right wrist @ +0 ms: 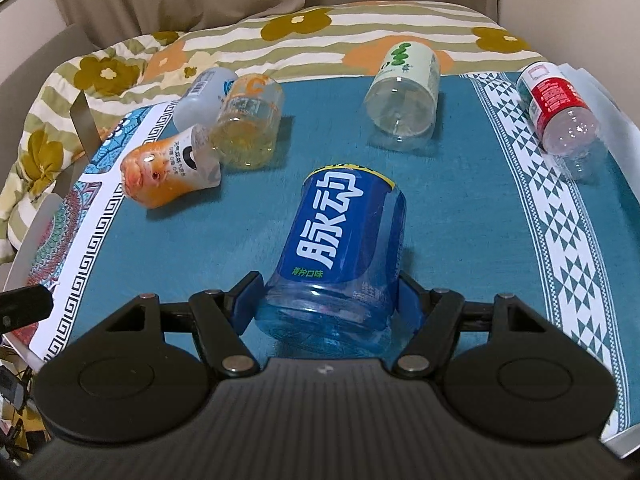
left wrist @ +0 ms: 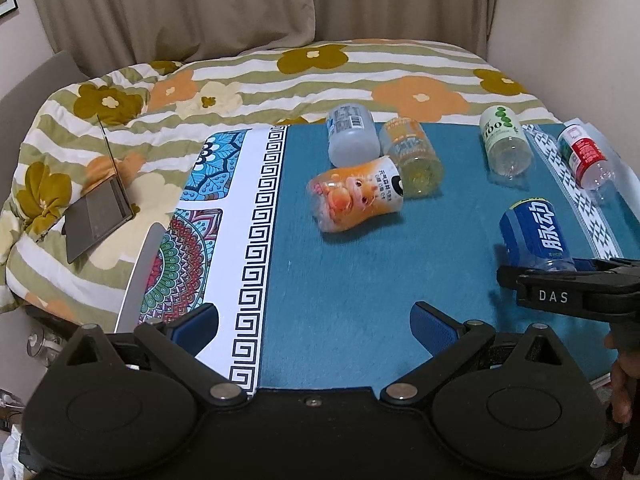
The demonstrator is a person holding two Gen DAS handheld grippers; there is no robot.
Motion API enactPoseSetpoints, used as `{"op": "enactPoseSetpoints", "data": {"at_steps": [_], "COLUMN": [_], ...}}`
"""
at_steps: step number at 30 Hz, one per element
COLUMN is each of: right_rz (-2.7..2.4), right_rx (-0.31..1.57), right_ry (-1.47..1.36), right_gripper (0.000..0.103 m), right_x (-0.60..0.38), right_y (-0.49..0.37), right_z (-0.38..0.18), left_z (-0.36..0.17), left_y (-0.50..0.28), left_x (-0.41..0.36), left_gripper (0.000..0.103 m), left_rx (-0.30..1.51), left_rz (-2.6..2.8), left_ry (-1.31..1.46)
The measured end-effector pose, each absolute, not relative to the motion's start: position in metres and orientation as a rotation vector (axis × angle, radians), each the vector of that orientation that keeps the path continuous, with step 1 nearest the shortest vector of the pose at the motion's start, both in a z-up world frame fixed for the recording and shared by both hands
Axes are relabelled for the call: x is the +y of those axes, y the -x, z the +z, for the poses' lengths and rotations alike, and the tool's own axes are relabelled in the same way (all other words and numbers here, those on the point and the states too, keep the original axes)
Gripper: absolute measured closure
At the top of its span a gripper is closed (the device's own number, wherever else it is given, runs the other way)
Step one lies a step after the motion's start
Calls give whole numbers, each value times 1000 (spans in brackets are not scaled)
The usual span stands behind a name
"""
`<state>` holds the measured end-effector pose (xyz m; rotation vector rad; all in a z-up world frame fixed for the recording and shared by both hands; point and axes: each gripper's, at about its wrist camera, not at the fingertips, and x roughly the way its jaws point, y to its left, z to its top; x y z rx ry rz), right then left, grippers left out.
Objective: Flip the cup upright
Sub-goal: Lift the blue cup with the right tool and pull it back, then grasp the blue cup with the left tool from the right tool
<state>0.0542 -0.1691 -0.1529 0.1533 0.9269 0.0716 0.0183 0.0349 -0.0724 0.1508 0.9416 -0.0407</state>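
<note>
So the blue cup [right wrist: 340, 248] is lying on its side on the teal mat [right wrist: 200, 240], near the front edge and right of the middle. Its long axis runs pretty much straight away from the right gripper [right wrist: 328, 304], with one clear end facing the camera and the far end pointing toward the bed [right wrist: 280, 40]. I can't tell for sure which end is the open one. The right gripper has its blue pads [right wrist: 408, 300] pressed against both sides of the near end, so it's clamped on the cup. The left gripper [left wrist: 314, 324] hangs over the front of the mat with its fingers spread wide and nothing between them. Five other cut-bottle cups are also on their sides further back: an orange one [right wrist: 168, 172], a yellowish one [right wrist: 248, 124], a grey one [right wrist: 200, 96], a pale green one [right wrist: 404, 92] and a red one [right wrist: 556, 108].
</note>
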Motion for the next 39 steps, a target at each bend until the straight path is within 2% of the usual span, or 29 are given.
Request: {"op": "enactPoseSetpoints", "data": {"at_steps": [10, 12, 13, 14, 23, 30, 39], "right_rz": [80, 80, 77, 75, 90, 88, 46], "right_rx": [948, 959, 966, 970, 978, 963, 970], "right_ry": [-148, -153, -154, -154, -150, -138, -128], "right_gripper": [16, 11, 3, 0, 0, 0, 0], "right_x": [-168, -169, -169, -169, -183, -218, -289], "right_y": [-57, -58, -59, -60, -51, -31, -2], "right_z": [-160, -161, -161, -161, -147, -122, -106], "left_z": [-74, -74, -73, -73, -53, -31, -46], "left_y": [-22, -23, -23, -23, -28, -40, -82], "left_x": [35, 34, 33, 33, 17, -23, -105], "left_gripper": [0, 0, 0, 0, 0, 0, 0], "left_rx": [947, 947, 947, 947, 913, 887, 1055], "left_rz": [-38, -37, -35, -34, -39, -107, -287], "left_ry": [-153, -155, -155, -153, -149, -168, -199]}}
